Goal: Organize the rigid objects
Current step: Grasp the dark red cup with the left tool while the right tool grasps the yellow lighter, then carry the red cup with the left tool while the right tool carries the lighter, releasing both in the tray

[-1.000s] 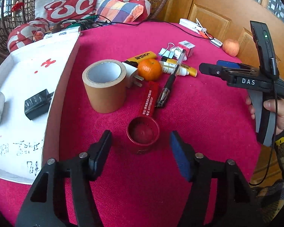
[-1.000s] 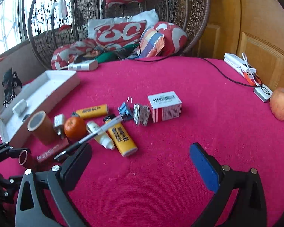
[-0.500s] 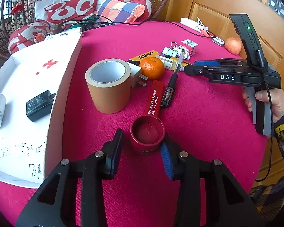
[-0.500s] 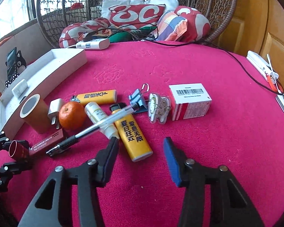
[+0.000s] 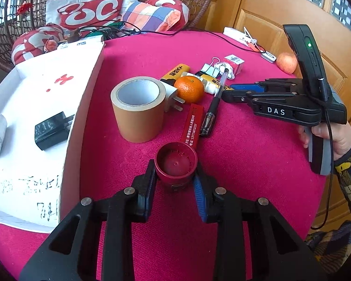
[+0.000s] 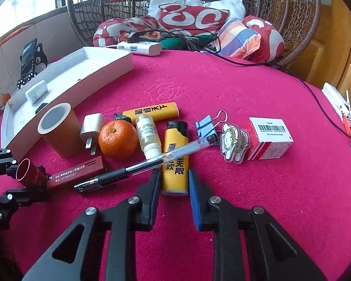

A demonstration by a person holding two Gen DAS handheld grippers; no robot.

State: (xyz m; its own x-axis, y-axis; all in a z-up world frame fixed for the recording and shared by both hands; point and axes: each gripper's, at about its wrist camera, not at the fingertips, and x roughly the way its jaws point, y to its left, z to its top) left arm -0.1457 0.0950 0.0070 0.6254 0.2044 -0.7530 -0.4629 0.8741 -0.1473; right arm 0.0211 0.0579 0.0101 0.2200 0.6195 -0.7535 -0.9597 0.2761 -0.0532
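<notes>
Left gripper (image 5: 175,175) pinches the red cap (image 5: 176,162); the white tray (image 5: 82,107) lies just left of it. Right gripper (image 6: 173,182), half-spread, straddles the yellow lighter (image 6: 175,161).

right gripper (image 5: 232,90): "DAS" | red lighter (image 5: 193,123): "13771872727" | small vial (image 6: 149,135): "220301"
</notes>
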